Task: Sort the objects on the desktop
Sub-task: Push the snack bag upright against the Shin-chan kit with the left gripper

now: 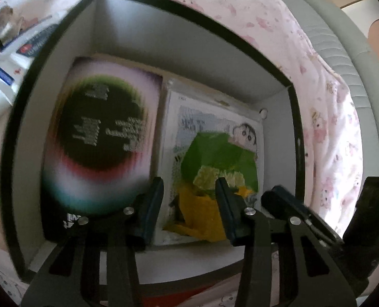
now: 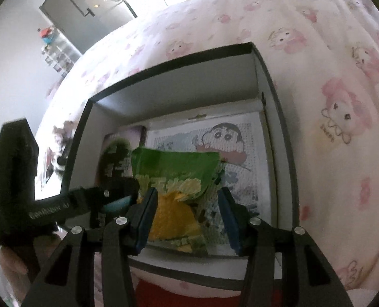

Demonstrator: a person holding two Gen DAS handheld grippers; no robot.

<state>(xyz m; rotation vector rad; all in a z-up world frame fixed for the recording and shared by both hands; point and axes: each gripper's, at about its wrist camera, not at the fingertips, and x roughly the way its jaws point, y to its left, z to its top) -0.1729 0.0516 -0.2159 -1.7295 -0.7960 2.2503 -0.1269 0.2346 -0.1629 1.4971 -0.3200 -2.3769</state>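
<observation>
Both grippers hover over the box [image 1: 163, 7] with jaws spread wide and nothing held: the left gripper [image 1: 189, 204] at lower centre of its view, the right gripper [image 2: 186, 212] likewise. Between them the snack bag [image 2: 174, 186] lies on the cartoon picture [image 2: 243, 158], beside a book [image 1: 100, 138] at left; pink bedsheet [image 2: 330, 76] surrounds the box

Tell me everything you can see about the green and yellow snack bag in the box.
The snack bag is a crinkled, glossy packet, green on its upper part and yellow below, with pale lettering across the middle that is too blurred to read. It lies inside the box, resting on the cartoon picture and covering part of it, beside the dark round-patterned book. Both open grippers hover near it: the right gripper straddles it, and the left gripper is just over its yellow end. Neither visibly grips it.
</observation>
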